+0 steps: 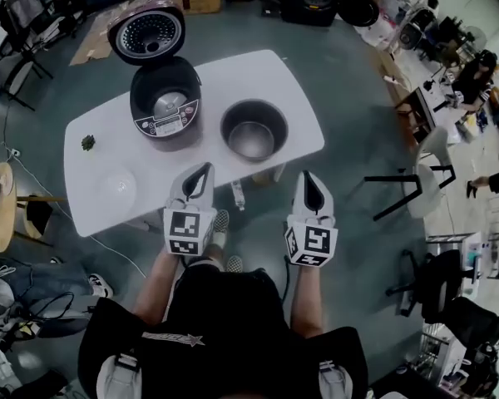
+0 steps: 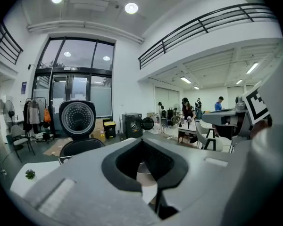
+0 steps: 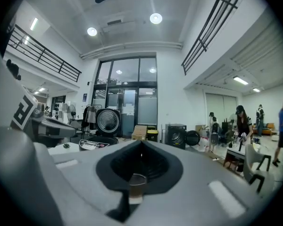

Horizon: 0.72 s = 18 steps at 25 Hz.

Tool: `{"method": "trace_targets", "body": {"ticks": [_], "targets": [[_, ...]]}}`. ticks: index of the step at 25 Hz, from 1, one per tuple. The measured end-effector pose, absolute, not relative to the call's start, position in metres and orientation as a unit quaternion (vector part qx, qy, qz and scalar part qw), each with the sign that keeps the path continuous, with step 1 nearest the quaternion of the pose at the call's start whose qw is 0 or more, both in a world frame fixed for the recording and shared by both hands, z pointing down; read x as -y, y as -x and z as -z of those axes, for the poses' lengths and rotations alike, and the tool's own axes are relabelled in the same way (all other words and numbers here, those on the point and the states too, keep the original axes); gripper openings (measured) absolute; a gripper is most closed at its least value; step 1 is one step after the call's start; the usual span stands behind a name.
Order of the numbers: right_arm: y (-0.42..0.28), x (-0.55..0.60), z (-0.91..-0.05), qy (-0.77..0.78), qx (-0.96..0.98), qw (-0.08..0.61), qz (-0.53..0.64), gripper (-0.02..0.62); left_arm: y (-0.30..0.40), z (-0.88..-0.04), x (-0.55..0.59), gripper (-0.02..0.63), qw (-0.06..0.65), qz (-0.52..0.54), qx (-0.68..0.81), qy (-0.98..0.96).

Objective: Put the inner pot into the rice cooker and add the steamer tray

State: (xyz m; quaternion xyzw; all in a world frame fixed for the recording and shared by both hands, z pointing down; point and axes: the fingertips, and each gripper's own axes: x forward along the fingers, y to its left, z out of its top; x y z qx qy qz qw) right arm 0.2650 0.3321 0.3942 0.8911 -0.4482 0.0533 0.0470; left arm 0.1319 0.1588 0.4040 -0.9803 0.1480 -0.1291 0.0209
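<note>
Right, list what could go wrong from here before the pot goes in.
1. Both the left tool and right tool are shut and empty; reaching the round dark metal inner pot without opening could shove it across the white table.
2. The translucent white steamer tray barely shows against the table near its front edge, so it may get knocked off.

The person stands before the near edge of the worktop (image 1: 266, 73) with both bare forearms stretched forward. The left gripper (image 1: 205, 169) shows with its tips against that near edge. Its jaws are closed together with nothing between them, and its marker cube faces back toward the person. The right gripper (image 1: 307, 175) hangs just short of the same edge, near the worktop's right end, with its jaws also together and empty. The two grippers are side by side but apart, and both point toward the worktop, tilted slightly downward.
</note>
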Motion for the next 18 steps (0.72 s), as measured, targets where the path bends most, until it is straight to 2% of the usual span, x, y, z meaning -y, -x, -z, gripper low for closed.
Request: {"method": "trace_targets", "body": {"ticks": [12, 13, 14, 15, 17, 18], "targets": [[-0.333, -0.282, -0.466, -0.902, 0.403, 0.043, -0.148, 0.005, -0.214, -0.473, -0.109, 0.012, -0.012, 0.213, -0.097, 0.972], [-0.339, -0.277, -0.474, -0.902, 0.399, 0.041, -0.157, 0.03, -0.219, -0.48, -0.105, 0.014, -0.017, 0.221, -0.095, 0.97], [-0.344, -0.272, -0.481, -0.901, 0.399, 0.038, -0.168, 0.085, -0.225, -0.488, -0.102, 0.02, -0.024, 0.231, -0.091, 0.968], [-0.348, -0.267, -0.49, -0.898, 0.399, 0.035, -0.179, 0.148, -0.23, -0.497, -0.1, 0.046, -0.033, 0.242, -0.084, 0.966], [-0.354, -0.258, -0.506, -0.895, 0.399, 0.031, -0.197, 0.202, -0.239, -0.516, -0.1, 0.2, -0.056, 0.262, -0.068, 0.961], [-0.356, -0.253, -0.513, -0.894, 0.399, 0.032, -0.204, 0.222, -0.243, -0.525, -0.099, 0.234, -0.068, 0.27, -0.064, 0.958]]}}
